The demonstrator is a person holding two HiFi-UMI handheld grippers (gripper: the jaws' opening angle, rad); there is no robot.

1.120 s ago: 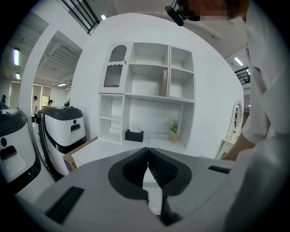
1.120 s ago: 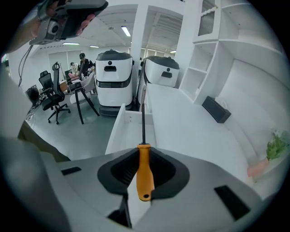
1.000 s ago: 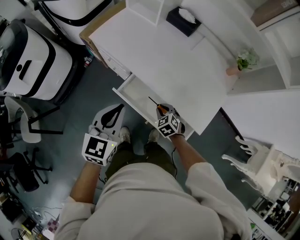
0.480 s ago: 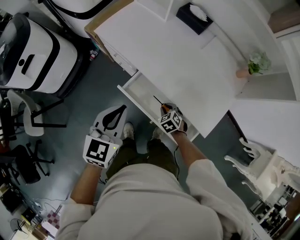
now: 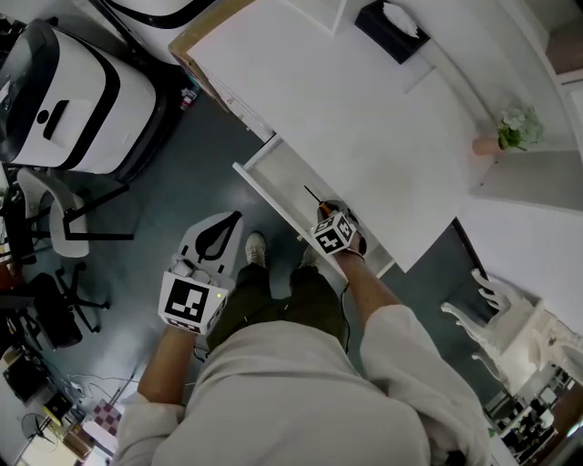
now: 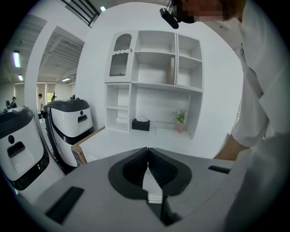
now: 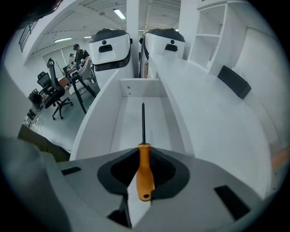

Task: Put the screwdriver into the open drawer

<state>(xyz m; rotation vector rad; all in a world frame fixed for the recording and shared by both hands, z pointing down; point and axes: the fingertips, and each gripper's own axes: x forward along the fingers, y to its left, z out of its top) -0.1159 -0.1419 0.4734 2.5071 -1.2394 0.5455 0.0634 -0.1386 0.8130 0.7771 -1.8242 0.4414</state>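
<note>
My right gripper [image 7: 145, 153] is clamped on the one screwdriver [image 7: 145, 170], its ribbed black pads pressed against either side of the smooth orange plastic handle, which has a small hole at its butt end. The thin, dark, straight metal shaft sticks out ahead of the jaws and runs lengthwise over the single open drawer [image 7: 99, 122], with the tip pointing at the drawer's far end wall. I cannot tell whether the tip touches the drawer floor. The drawer is a long, shallow, plain white box with flat matte walls, pulled out from the front edge of the white desk [image 5: 364, 118]. My gripper is at its near end. My left gripper [image 6: 147, 158] holds nothing. Its two jaws are pressed together, tip to tip, and it hangs well to the left of the drawer, over the grey floor. At the far side of the smooth desk top there is one black rectangular tissue box [image 5: 393, 27] with a white tissue poking out. To its right is one small green plant in a pinkish pot [image 5: 510, 132]. Beyond the drawer's far end stand two rounded, glossy white machines with black trim [image 7: 111, 45], side by side. To their left, farther off, is a black office chair on castors [image 7: 52, 88].
</note>
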